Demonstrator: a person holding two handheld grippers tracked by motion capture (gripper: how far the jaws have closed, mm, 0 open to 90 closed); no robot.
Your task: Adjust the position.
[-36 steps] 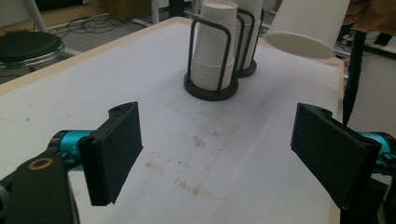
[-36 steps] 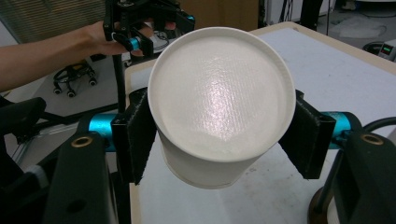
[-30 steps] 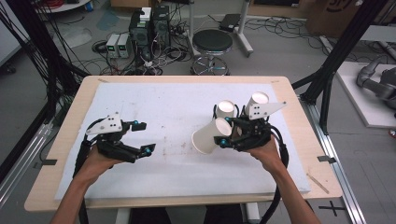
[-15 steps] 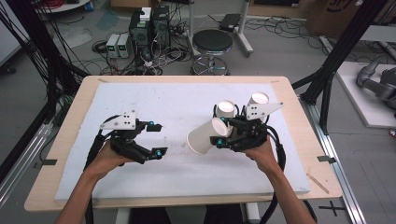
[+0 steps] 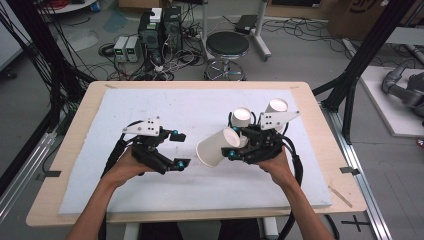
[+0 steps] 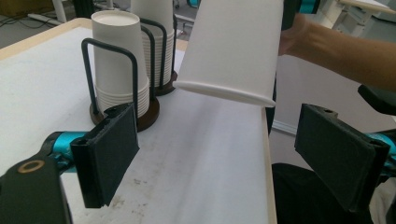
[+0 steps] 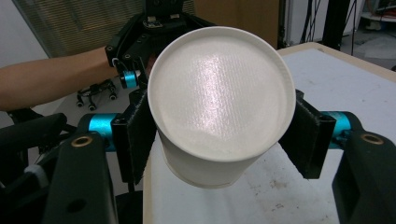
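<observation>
A white paper cup [image 5: 216,148] lies sideways in the air with my right gripper [image 5: 234,142] shut on it near its base. Its mouth points left. In the right gripper view the cup's closed bottom [image 7: 219,98] faces the camera between the two pads of the right gripper [image 7: 222,137]. My left gripper [image 5: 181,149] stands open just left of the cup's mouth, not touching it. In the left gripper view the cup [image 6: 233,46] hangs rim down above and beyond the wide-open left gripper [image 6: 226,158].
Two stacks of white cups [image 5: 241,116] [image 5: 276,106] stand in black wire holders behind the right gripper; in the left gripper view they are the nearer stack [image 6: 119,60] and the farther stack [image 6: 154,23]. The white mat [image 5: 150,105] covers the wooden table [image 5: 65,150].
My left gripper has moved right, toward the cup's mouth. The right gripper has carried the cup slightly left and nearer.
</observation>
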